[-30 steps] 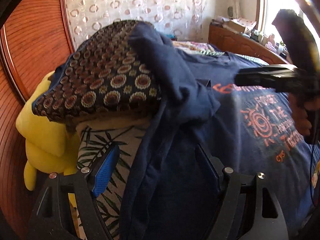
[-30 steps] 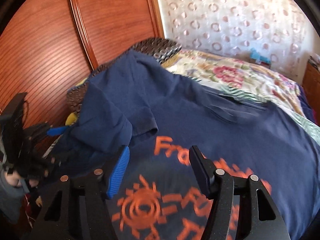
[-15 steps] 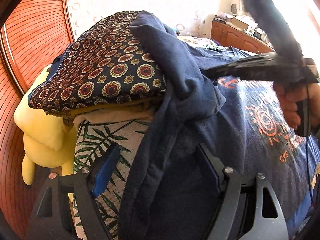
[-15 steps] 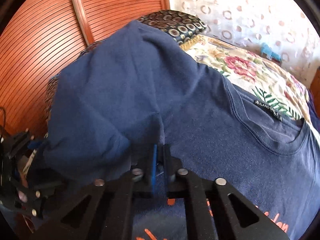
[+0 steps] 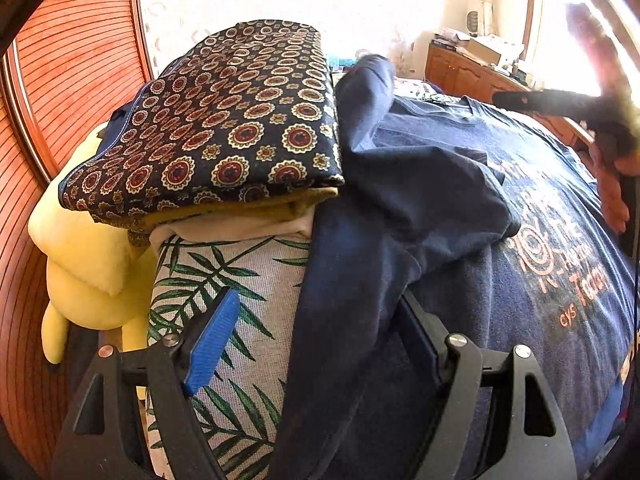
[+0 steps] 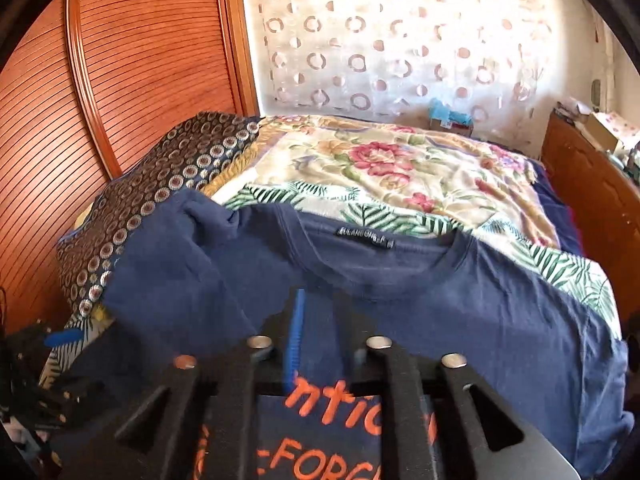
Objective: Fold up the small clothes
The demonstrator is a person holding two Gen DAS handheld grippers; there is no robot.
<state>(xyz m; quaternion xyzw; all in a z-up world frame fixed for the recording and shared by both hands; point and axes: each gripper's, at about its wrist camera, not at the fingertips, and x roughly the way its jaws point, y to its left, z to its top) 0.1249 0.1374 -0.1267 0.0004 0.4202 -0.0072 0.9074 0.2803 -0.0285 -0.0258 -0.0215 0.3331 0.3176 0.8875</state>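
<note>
A navy T-shirt [image 6: 500, 312] with orange print lies face up on the bed, collar label toward the far side. Its sleeve [image 5: 432, 192] is folded inward over the chest. My left gripper [image 5: 316, 300] stands open astride the shirt's side edge, its blue pad [image 5: 212, 336] over the leaf-print cover. In the right wrist view, my right gripper [image 6: 318, 312] hovers over the chest below the collar. Its jaws are opening with a narrow gap and nothing is pinched between them. From the left wrist view the right gripper [image 5: 516, 100] is seen at the upper right.
A folded stack topped by a dark medallion-print cloth [image 5: 224, 136] sits left of the shirt, with a yellow plush [image 5: 80, 248] beside it. A slatted wooden wardrobe door [image 6: 120, 80] stands close on the left. A floral bedspread [image 6: 380, 168] covers the far part of the bed, and a wooden dresser [image 6: 580, 184] stands at the right.
The right gripper shut on the sleeve, drew it off the patterned stack onto the shirt's chest, then parted its jaws and pulled away. The left gripper stayed put.
</note>
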